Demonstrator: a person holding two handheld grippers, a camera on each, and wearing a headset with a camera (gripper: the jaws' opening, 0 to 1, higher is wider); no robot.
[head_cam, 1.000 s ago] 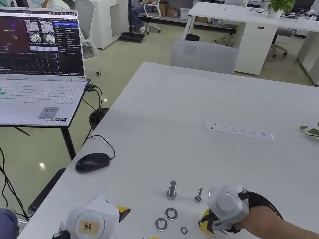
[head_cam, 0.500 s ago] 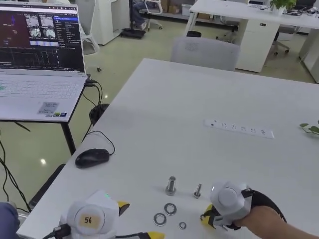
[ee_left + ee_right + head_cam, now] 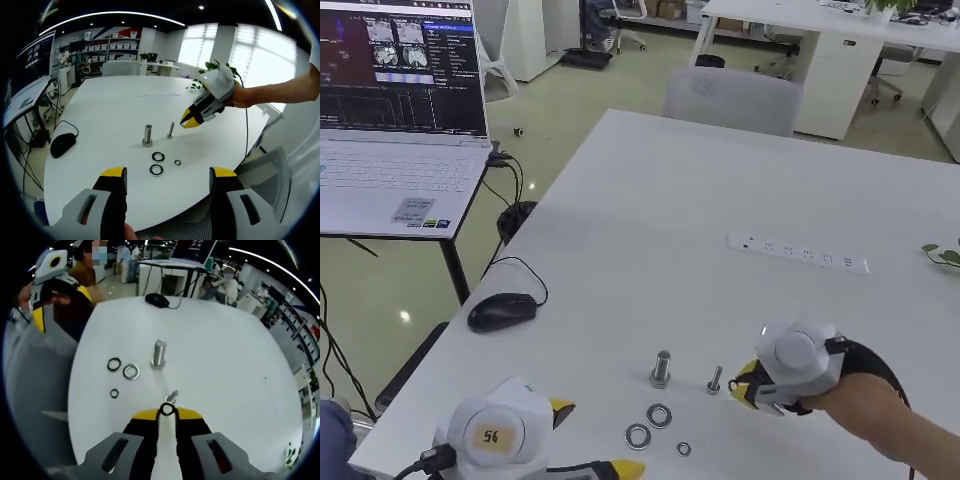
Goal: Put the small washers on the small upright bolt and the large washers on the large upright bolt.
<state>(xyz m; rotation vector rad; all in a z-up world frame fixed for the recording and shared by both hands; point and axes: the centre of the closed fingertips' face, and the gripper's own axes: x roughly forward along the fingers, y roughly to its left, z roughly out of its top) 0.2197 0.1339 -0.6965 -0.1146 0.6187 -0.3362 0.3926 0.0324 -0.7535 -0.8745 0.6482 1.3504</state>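
At a white workbench, the right gripper clenches a small washer between its yellow-tipped jaws. It holds the ring just short of the small upright bolt, and the right gripper view does not settle whether the two touch. In the head view the same gripper, in the person's hand, sits just right of the small bolt, tips pointing at it.

The large upright bolt stands close to the left of the small one and bears no washer. Two large washers lie flat and side by side on the table in front of it, nearer the person. A second small washer lies apart from them, closer to the table's near edge.

The left gripper hangs over that near edge with its jaws spread wide and nothing between them, facing the bolts and washers.

Further off, a black mouse rests near the left edge and a white power strip lies across the middle of the table. An open laptop sits on a separate stand to the left.
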